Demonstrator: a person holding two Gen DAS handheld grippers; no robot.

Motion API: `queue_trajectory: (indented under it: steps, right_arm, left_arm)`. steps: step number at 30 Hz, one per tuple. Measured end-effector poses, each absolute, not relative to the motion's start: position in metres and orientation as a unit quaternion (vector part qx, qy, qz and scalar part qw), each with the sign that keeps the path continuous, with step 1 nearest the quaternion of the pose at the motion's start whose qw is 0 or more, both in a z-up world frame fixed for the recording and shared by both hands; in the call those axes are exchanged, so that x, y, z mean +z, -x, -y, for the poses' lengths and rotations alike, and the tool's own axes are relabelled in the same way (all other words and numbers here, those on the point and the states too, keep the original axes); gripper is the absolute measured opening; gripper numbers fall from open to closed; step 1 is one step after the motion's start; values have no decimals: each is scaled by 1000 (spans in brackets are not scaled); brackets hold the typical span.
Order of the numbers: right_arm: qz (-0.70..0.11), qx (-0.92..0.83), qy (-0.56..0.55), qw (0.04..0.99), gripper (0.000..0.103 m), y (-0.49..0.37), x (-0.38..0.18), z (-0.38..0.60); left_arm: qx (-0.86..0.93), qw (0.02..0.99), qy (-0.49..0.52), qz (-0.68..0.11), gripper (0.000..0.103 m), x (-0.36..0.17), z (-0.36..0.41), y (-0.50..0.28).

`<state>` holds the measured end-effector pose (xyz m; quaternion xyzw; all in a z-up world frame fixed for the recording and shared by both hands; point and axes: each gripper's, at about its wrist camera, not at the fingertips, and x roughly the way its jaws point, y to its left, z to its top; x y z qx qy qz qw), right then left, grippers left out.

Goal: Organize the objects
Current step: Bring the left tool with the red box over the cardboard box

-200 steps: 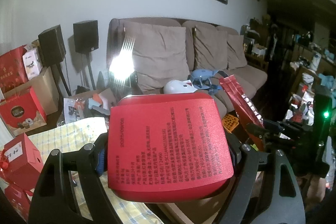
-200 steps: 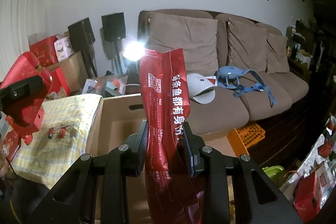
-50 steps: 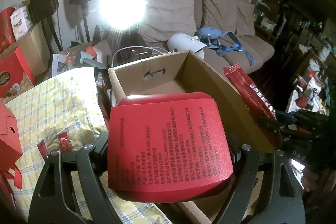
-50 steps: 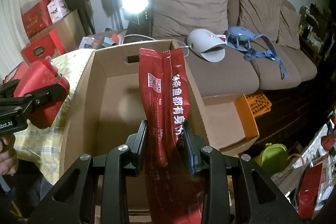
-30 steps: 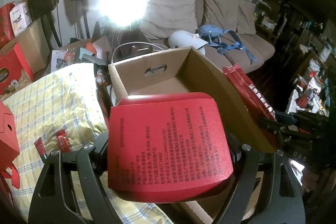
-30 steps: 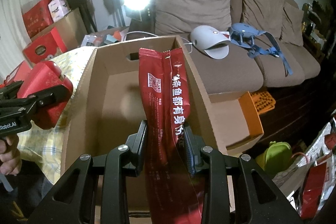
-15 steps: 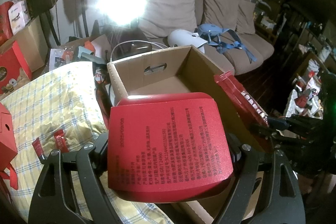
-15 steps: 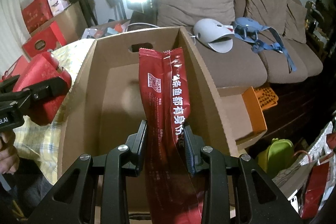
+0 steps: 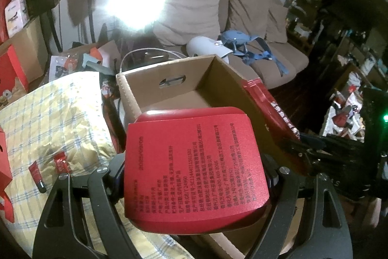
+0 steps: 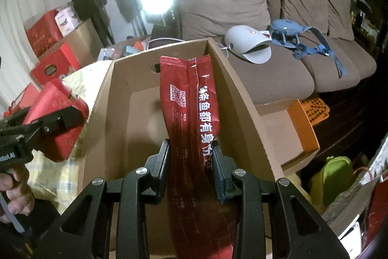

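My left gripper (image 9: 194, 174) is shut on a wide red box (image 9: 194, 169) with black print, held just outside the left wall of an open cardboard box (image 9: 131, 91). In the right wrist view the same red box (image 10: 58, 123) hangs left of the cardboard box (image 10: 245, 98). My right gripper (image 10: 191, 157) is shut on a long red snack packet (image 10: 191, 108) with white characters, which stands upright over the box's inside. In the left wrist view that packet (image 9: 271, 113) shows past the box's right wall.
A yellow checked cloth (image 9: 53, 108) with small red sachets (image 9: 61, 162) lies left of the box. A brown sofa (image 10: 278, 64) behind holds a white device (image 10: 249, 43) and blue straps (image 10: 303, 40). An orange tray (image 10: 312, 113) sits right; red gift boxes (image 10: 51, 60) and speakers stand at left.
The right gripper has drifted slightly with its packet over the cardboard box and tipped a little lower. The left gripper with the red box has stayed put.
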<state>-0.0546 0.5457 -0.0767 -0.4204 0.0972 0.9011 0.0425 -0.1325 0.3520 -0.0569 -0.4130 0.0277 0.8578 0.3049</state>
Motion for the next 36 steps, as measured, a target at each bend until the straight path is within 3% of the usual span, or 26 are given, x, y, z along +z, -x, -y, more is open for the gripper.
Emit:
queue_trajectory:
  steps: [16, 36]
  right_arm:
    - [-154, 929, 327, 75, 32, 44, -67, -555]
    - [-127, 937, 307, 108, 32, 44, -70, -545]
  left_arm:
    - [884, 310, 343, -63, 81, -55, -364, 147]
    - [882, 330, 331, -55, 81, -53, -387, 155]
